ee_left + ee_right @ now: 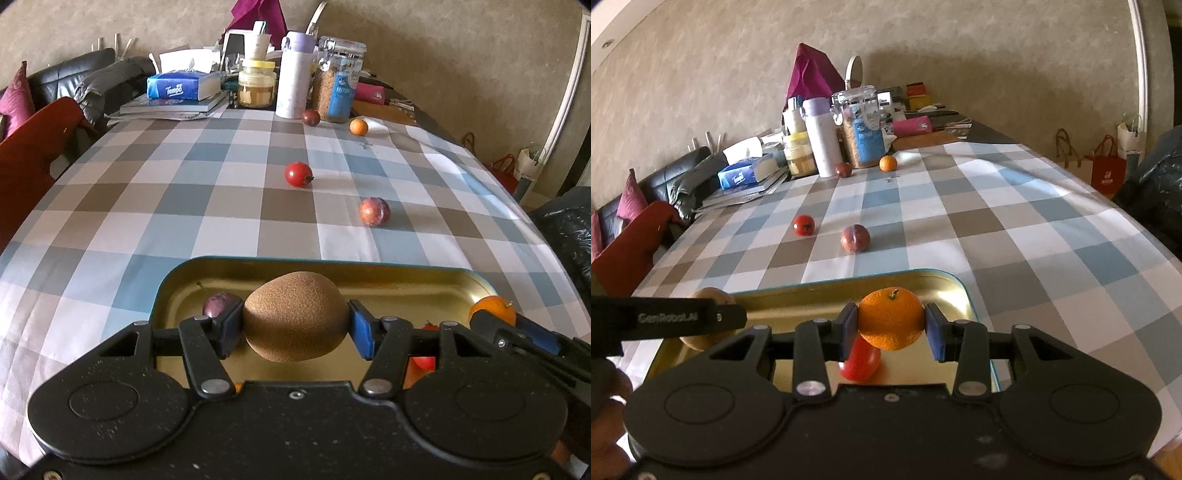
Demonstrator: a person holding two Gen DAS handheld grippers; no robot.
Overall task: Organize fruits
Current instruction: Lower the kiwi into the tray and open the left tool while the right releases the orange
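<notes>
- The left gripper (295, 325) pinches a fuzzy brown kiwi (295, 315) across its middle, both blue pads flat against the skin; it hangs over the shallow gold metal tray with a teal rim (369, 275)
- The right gripper (891, 326) clamps a round orange mandarin with a stem nub (891, 317) between its blue pads, above the tray's right end and over a shiny red tomato (860, 360) lying inside
- A dark purple plum (219, 303) sits in the tray just left of the kiwi
- To place well, I judge each fruit should be lowered to the tray floor before the pads part, since round fruit dropped on metal would roll or bounce
- The mandarin wants a bare patch beside the tomato, not on top of it; the kiwi needs to clear the plum
- Beyond the tray, on the blue, grey and white checked tablecloth (147, 206), four fruits lie loose: a red tomato (298, 174), a mottled red plum (374, 216), and by the jars a dark plum (310, 117) and a small mandarin (358, 126)
</notes>
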